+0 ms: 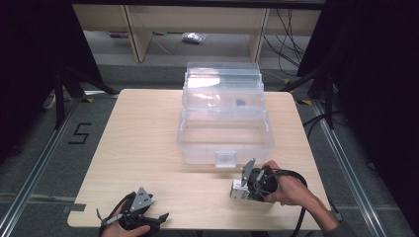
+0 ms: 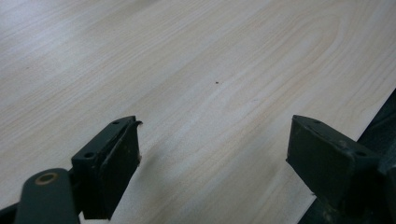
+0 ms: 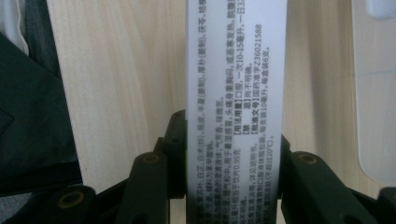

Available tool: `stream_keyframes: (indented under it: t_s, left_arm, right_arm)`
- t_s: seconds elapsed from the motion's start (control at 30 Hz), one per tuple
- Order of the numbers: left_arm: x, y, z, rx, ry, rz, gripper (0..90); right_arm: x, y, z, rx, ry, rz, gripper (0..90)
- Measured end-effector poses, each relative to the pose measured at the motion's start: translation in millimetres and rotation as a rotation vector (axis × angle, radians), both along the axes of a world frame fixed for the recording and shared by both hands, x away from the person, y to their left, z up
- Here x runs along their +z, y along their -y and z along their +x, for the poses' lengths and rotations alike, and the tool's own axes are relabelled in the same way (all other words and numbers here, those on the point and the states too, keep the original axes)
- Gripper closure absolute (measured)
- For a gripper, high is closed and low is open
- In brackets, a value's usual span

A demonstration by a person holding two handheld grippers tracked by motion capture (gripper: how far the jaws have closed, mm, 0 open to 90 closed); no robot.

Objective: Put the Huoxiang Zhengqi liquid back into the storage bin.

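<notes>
Holding item: the right tool (image 1: pixel 236 191) was clenched on a small white carton (image 3: pixel 235 93), seen in the right gripper view as a printed face standing between the two jaws, which pressed its two sides.
Location of carton: low over the table (image 1: pixel 148 148), just in front of the clear plastic box (image 1: pixel 225 133), near the table's front right.
Clear plastic box: open-topped, its tiers folded back toward the far edge; a latch tab faced the person.
Step in hand, as judged: carrying the carton toward the box, likely to set it inside.
Doing it well: the grip should have stayed square on the carton's sides, firm but not crushing; the carton needed lifting clear of the front wall before lowering into the bottom compartment.
Left tool (image 2: pixel 212 154): released, jaws wide apart, nothing between them, hovering over bare table near its front left edge.
Risk: thin card could buckle under the squeeze.
</notes>
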State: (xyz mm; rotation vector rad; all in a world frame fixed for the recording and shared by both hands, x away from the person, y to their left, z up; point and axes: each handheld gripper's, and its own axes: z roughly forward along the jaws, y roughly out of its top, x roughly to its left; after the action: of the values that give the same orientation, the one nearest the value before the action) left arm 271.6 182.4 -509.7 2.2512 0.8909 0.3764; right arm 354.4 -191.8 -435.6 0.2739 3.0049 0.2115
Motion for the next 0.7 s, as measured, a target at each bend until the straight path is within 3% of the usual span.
stream_keyframes:
  t_s: [0.07, 0.1, 0.13, 0.17, 0.2, 0.3, 0.33, 0.37, 0.4, 0.47, 0.5, 0.53, 0.57, 0.63, 0.7]
  left_arm:
    - [-0.7, 0.7, 0.0, 0.014, -0.002, -0.015, 16.4]
    - [-0.2, 0.3, 0.4, 0.011, 0.001, -0.005, 16.4]
    - [-1.5, 2.6, -0.5, 0.033, 0.006, -0.038, 16.4]
    - [-1.6, 3.0, -1.0, 0.029, 0.004, -0.043, 16.4]
    - [0.5, -0.7, 0.4, -0.007, -0.003, 0.015, 16.4]
    - [0.5, -0.9, 0.8, -0.001, -0.001, 0.014, 16.4]
    - [-0.1, 1.2, -0.4, 0.014, 0.000, -0.021, 16.4]
    - [1.3, -0.8, 0.3, -0.004, -0.001, 0.021, 16.4]
    - [0.1, -0.2, 0.0, 0.000, 0.003, -0.006, 16.4]
    - [0.9, -0.5, 0.2, 0.001, 0.003, 0.001, 16.4]
    - [1.4, -1.3, 0.4, -0.007, 0.002, 0.014, 16.4]
    - [0.9, -0.8, 0.3, -0.005, 0.003, 0.009, 16.4]
    - [-1.0, 1.0, -0.2, 0.010, 0.004, -0.030, 16.4]
    - [1.0, -1.2, 0.6, -0.005, 0.005, 0.006, 16.4]
    - [0.6, -0.8, 0.4, -0.005, 0.006, 0.001, 16.4]
  right_arm:
    - [2.0, 0.1, -0.6, 0.007, 0.006, 0.007, 64.5]
    - [2.8, -0.6, -2.4, -0.017, 0.000, 0.017, 64.6]
    - [4.7, -0.6, -1.6, -0.003, 0.004, 0.028, 64.6]
    - [6.9, -0.7, -0.1, 0.023, 0.011, 0.022, 64.7]
    - [9.1, -1.0, -1.7, 0.009, 0.007, 0.033, 64.7]
    - [15.1, -3.0, -2.2, 0.021, 0.006, 0.027, 64.7]
    - [17.9, -3.6, -1.9, 0.032, 0.019, 0.013, 64.8]
    - [18.6, -4.5, -1.4, 0.044, 0.017, 0.017, 64.7]
    - [21.3, -5.1, -3.5, 0.017, 0.010, 0.009, 64.7]
    - [23.0, -5.6, 2.7, 0.095, 0.024, 0.016, 64.7]
    - [24.8, -6.3, 0.3, 0.055, 0.016, 0.014, 64.7]
    - [26.3, -6.5, 0.5, 0.052, 0.018, 0.007, 64.7]
    - [27.5, -7.6, -1.5, 0.023, 0.006, 0.016, 64.7]
    - [29.7, -7.5, 0.5, 0.029, 0.001, 0.030, 64.7]
    - [30.8, -8.0, 4.1, 0.067, 0.011, 0.043, 64.7]
